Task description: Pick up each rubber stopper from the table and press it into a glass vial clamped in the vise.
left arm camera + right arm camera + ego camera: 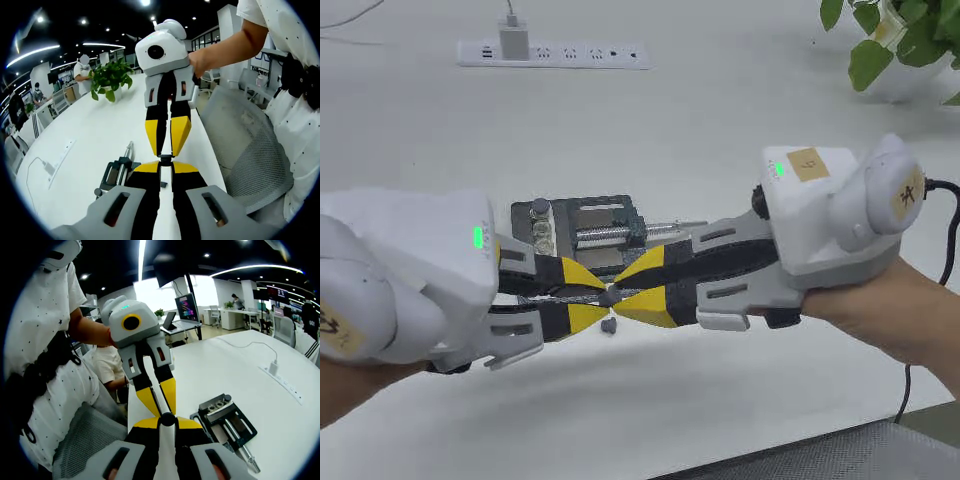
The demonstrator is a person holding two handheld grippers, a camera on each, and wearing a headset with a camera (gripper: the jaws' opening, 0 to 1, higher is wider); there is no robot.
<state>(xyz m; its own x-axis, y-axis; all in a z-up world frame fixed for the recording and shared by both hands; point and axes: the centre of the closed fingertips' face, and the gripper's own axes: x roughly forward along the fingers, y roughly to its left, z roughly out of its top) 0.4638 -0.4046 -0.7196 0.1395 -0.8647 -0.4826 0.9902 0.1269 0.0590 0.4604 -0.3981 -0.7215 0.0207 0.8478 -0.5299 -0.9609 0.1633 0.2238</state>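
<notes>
above the bench's near middle, left gripper [602,294] and right gripper [622,292] meet tip to tip, both jaws nearly closed around one stopper [611,293]; which pair grips it i cannot tell. a second stopper [608,325] waits on the bench, and the vials [542,238] in the vise [605,215] mostly look unplugged

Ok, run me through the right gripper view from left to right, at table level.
Person in a white shirt → left hand-held gripper → vise → power strip.
</notes>
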